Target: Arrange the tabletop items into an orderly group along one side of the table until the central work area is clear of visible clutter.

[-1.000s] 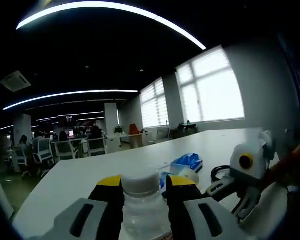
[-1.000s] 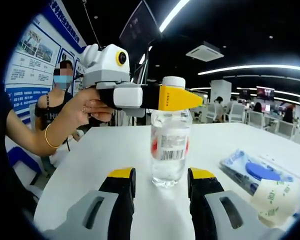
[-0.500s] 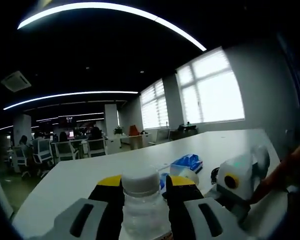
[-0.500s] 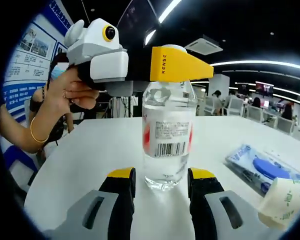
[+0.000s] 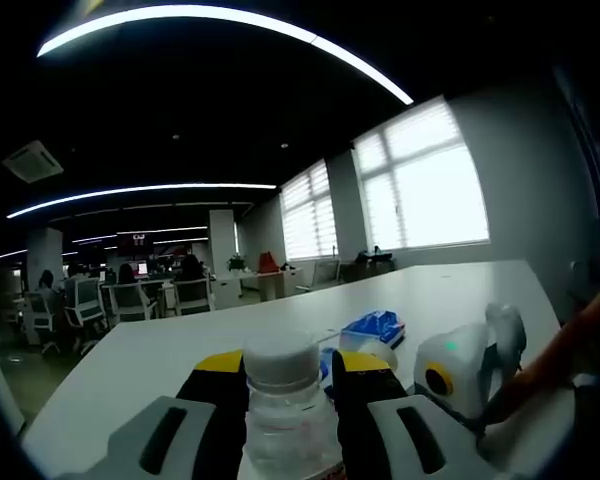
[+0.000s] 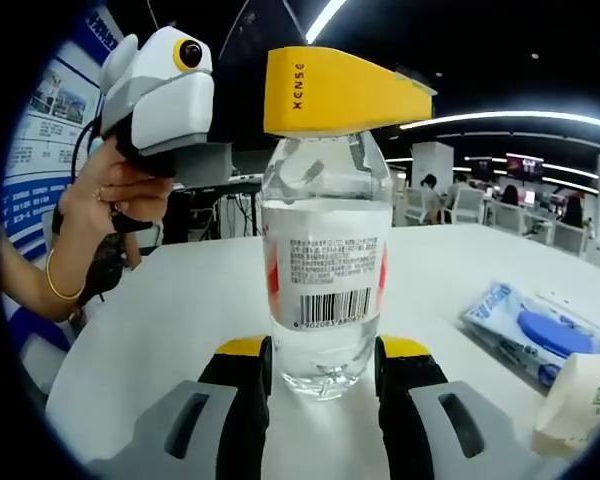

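Two grippers converge on one water bottle [image 6: 325, 290], which stands upright on the white table [image 6: 180, 320]. Over the last second the bottle has grown much larger in the right gripper view, so the right gripper [image 6: 320, 365] has advanced until its spread jaws flank the bottle's base at 6 o'clock; whether they touch it cannot be told. The left gripper [image 5: 288, 372] remains clenched on the neck just under the cap, as before. This suggests a handover or a two-handed move toward the table's side (a judgement only).

Seen from the right gripper view alone: the label and barcode, and the person's hand [image 6: 105, 195] at 9 o'clock. The left gripper view instead shows a blue packet [image 5: 375, 325] at 3 o'clock and windows beyond.
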